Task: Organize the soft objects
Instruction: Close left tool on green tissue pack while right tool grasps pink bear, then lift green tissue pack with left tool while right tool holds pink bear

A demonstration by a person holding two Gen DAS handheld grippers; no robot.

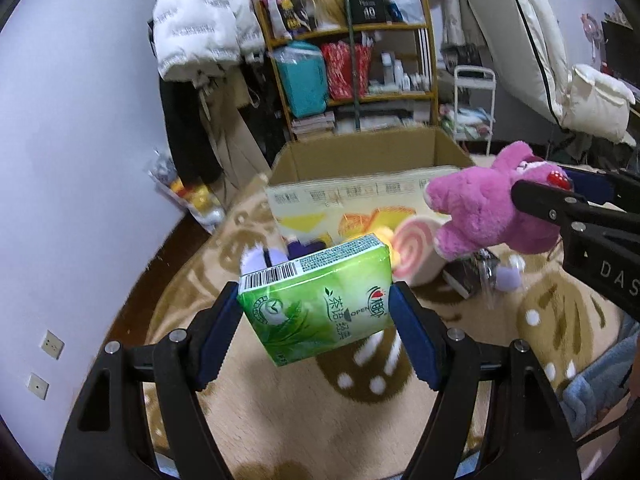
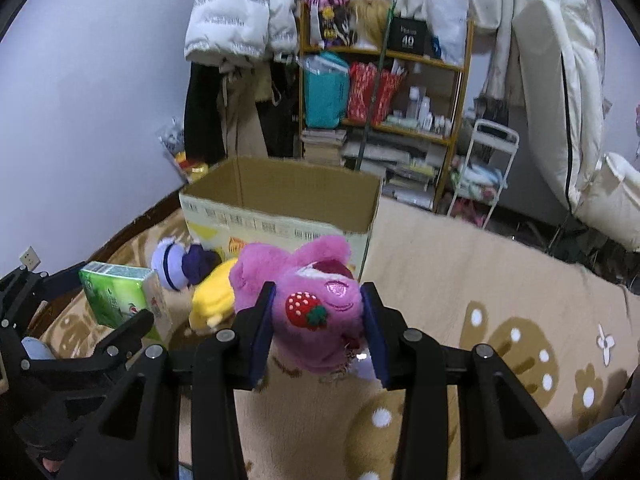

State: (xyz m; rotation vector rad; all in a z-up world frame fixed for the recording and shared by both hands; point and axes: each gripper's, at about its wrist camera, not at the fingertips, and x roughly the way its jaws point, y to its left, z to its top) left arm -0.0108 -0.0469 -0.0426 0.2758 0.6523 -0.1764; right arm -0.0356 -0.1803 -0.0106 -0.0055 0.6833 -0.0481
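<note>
Left gripper (image 1: pixel 316 320) squeezes the light, squashy green plastic-wrapped tissue pack (image 1: pixel 318 304) across its sides; right gripper (image 2: pixel 318 320) pinches the soft pink plush bear (image 2: pixel 308 308) by its head.

The tissue pack (image 1: pixel 320 300) sat between the fingers of the left gripper (image 1: pixel 318 330), raised above the rug (image 1: pixel 280 412). To its right, the plush bear (image 2: pixel 308 308) was held between the fingers of the right gripper (image 2: pixel 318 330), also off the rug. Ahead of both stood the cardboard box (image 2: pixel 280 208) on the rug, its top open. Before the box, on the rug, lay a doll with a cap (image 2: pixel 180 264) and, just right of it, a banana plush (image 2: pixel 212 300). Behind the box stood a shelf unit (image 2: pixel 384 92), with a small cart (image 2: pixel 484 168) to its right and hanging jackets (image 2: pixel 240 20) to its left.
</note>
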